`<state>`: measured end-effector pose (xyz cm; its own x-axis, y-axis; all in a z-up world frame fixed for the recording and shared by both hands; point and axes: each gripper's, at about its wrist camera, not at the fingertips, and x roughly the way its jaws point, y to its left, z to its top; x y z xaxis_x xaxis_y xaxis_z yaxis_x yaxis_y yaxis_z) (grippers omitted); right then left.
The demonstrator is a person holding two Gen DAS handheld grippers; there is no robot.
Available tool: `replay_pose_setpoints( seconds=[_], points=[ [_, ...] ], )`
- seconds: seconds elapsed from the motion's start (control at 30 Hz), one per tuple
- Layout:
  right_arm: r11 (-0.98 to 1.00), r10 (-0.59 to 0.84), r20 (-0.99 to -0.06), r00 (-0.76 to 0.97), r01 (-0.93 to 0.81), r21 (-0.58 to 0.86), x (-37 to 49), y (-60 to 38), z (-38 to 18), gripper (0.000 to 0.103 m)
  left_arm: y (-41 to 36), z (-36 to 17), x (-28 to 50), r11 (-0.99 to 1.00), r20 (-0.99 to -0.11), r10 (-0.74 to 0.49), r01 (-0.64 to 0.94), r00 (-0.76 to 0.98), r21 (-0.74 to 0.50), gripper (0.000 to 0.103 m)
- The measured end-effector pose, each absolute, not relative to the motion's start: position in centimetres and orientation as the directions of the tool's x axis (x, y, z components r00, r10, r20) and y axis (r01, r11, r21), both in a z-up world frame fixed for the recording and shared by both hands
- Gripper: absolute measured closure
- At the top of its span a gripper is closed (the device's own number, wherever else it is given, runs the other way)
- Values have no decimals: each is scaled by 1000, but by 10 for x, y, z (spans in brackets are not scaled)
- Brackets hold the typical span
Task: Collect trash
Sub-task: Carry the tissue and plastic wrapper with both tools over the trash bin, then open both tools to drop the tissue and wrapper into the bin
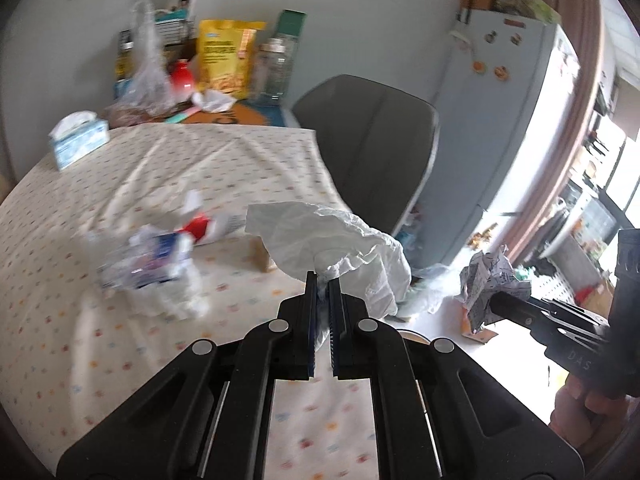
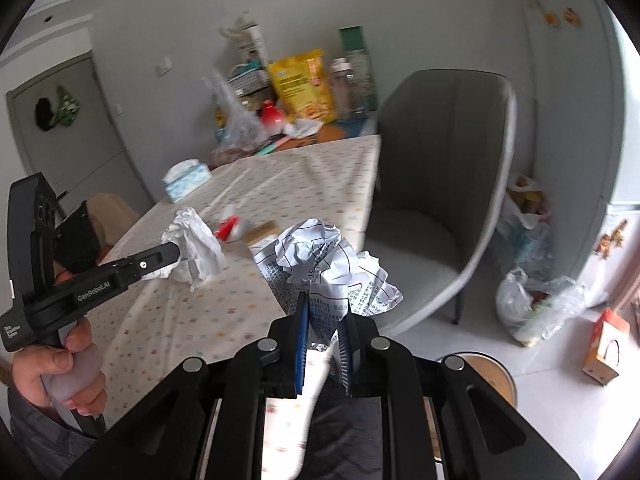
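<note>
Between your left gripper's (image 1: 323,280) nearly closed fingers sits a crumpled white tissue (image 1: 332,240), pinched at its lower edge and billowing out past the tips. Your right gripper (image 2: 323,304) is likewise clamped almost closed on a ball of crumpled printed paper (image 2: 320,256), which bulges above and ahead of its fingertips. Beyond the left fingers, on the dotted tablecloth (image 1: 160,168), lie a crushed plastic bottle (image 1: 156,264) and a red-and-white wrapper (image 1: 204,228). Ahead of the right fingers stands a grey chair (image 2: 444,184).
</note>
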<state>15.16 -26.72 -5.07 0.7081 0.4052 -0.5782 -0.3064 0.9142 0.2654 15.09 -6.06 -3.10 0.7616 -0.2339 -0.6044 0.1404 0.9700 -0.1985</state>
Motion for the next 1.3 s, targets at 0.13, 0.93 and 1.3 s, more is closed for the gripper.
replay_pose_setpoints(
  seconds=[0.13,0.93,1.3],
  points=[
    [928,368,-578,728,-248,279,155,-299,-56,88,-92,-32,162,963,-616,-269,197,741,-184,97],
    [910,282,-686,671,40,413,191,-427,-167,51,-225,-81,223,929,-723,-330,347,607,-133,97],
    [898,208,-697,686,148,414,165,-477,-179,51,-263,-114,229,910,-785,-337,392,520,-131,97]
  ],
)
